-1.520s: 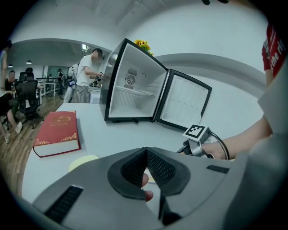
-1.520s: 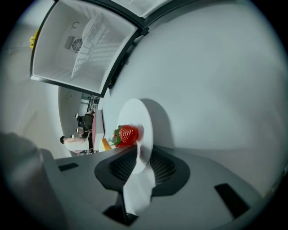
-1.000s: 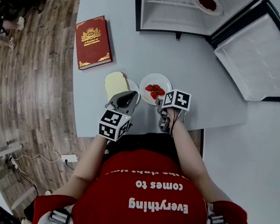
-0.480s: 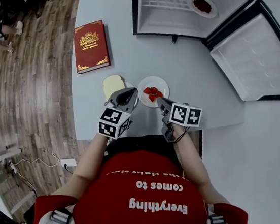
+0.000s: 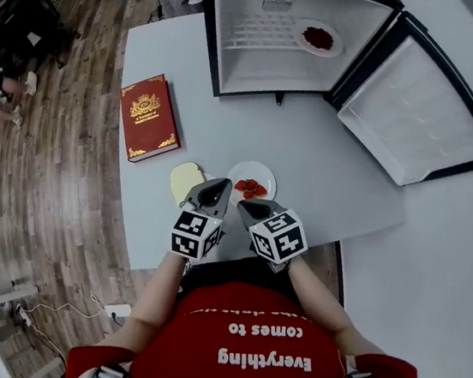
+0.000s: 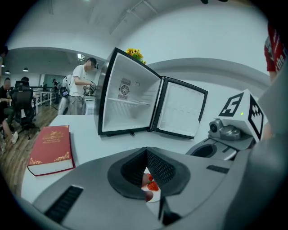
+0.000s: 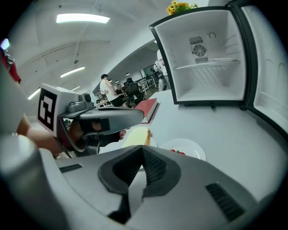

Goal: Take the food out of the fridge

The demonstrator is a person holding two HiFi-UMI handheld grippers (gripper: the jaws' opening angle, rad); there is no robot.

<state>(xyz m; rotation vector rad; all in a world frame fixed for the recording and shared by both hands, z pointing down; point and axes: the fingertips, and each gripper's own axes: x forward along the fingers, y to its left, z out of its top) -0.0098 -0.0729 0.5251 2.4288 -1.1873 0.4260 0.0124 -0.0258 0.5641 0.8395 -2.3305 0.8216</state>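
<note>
Fridge (image 5: 236, 63) at bench (image 5: 325, 170) far end, door (image 5: 415, 112) swung right; plate (image 5: 318, 38) on shelf (image 5: 265, 34) inside. Book (image 5: 150, 117) left. Bread (image 5: 185, 180) left of strawberry plate (image 5: 260, 171), near edge.

Your left tongs (image 5: 210, 194) point forward and slightly down. Their jaws are closed tip to tip, with nothing gripped between them. Your right tongs (image 5: 249, 208) sit just beside them, angled in toward the left pair, and their jaws are also pressed together and empty. The left marker cube (image 5: 196, 235) lies fairly square, while the right marker cube (image 5: 279, 235) is tilted to one side. Your left forearm (image 5: 160, 279) and right forearm (image 5: 319, 294) are bare and converge in front of your chest.
</note>
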